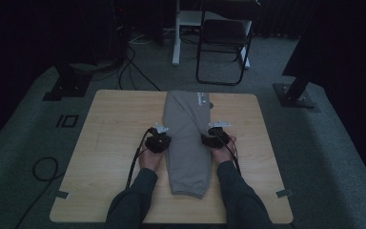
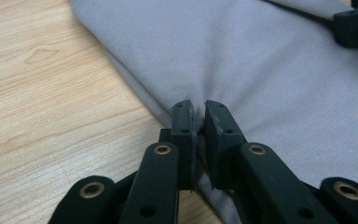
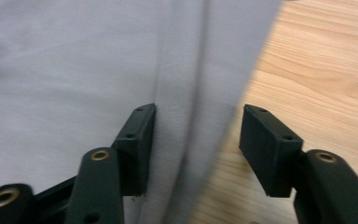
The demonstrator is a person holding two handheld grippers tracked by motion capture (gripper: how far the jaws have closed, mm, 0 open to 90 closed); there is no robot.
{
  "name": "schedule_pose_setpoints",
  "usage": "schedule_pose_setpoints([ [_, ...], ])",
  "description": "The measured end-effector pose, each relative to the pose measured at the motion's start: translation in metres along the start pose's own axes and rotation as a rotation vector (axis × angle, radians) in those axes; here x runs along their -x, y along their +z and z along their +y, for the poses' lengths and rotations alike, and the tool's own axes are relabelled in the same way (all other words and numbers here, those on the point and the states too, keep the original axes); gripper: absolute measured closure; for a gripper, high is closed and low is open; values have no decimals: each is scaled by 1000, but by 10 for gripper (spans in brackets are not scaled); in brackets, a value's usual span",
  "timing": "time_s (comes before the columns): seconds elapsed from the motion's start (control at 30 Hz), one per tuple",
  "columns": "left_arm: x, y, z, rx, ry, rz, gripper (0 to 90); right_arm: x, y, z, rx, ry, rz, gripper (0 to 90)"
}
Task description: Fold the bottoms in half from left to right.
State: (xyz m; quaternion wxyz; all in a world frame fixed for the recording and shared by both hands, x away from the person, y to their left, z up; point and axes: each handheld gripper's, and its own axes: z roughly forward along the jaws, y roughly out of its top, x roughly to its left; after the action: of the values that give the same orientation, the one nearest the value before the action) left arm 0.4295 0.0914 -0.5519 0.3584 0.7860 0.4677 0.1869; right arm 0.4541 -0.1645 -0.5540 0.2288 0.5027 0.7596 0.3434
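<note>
In the middle of the high view, a folded grey garment (image 1: 187,143) lies lengthwise along the wooden counter (image 1: 109,143). Both forearms enter from the bottom edge. The left gripper (image 1: 158,142) sits at the garment's left edge, its jaws pinched on a fold of cloth. The right gripper (image 1: 214,138) meets the right edge, jaws apart, straddling the hem without pressing. Bare counter lies left and right of the garment.

My left gripper (image 2: 199,112) has its 2 black fingers (image 2: 184,126) pinched on the near edge of the grey garment (image 2: 242,60), a small fold of cloth caught between them. The wooden table (image 2: 37,102) lies bare to the left. The other gripper (image 2: 356,25) sits at the top right corner.
</note>
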Motion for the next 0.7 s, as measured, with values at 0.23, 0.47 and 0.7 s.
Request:
schedule_pose_setpoints([
  [0.23,-1,-1,-1,-2,1,-8,855,5,-5,-5,8,-2,40,752],
  [0.47,0,-11,-11,-1,-2,-33,857,2,-12,-12,12,-2,96,824],
  [0.7,14,-40,-40,10,-14,-60,857,-9,-37,-33,-3,-33,142,824],
])
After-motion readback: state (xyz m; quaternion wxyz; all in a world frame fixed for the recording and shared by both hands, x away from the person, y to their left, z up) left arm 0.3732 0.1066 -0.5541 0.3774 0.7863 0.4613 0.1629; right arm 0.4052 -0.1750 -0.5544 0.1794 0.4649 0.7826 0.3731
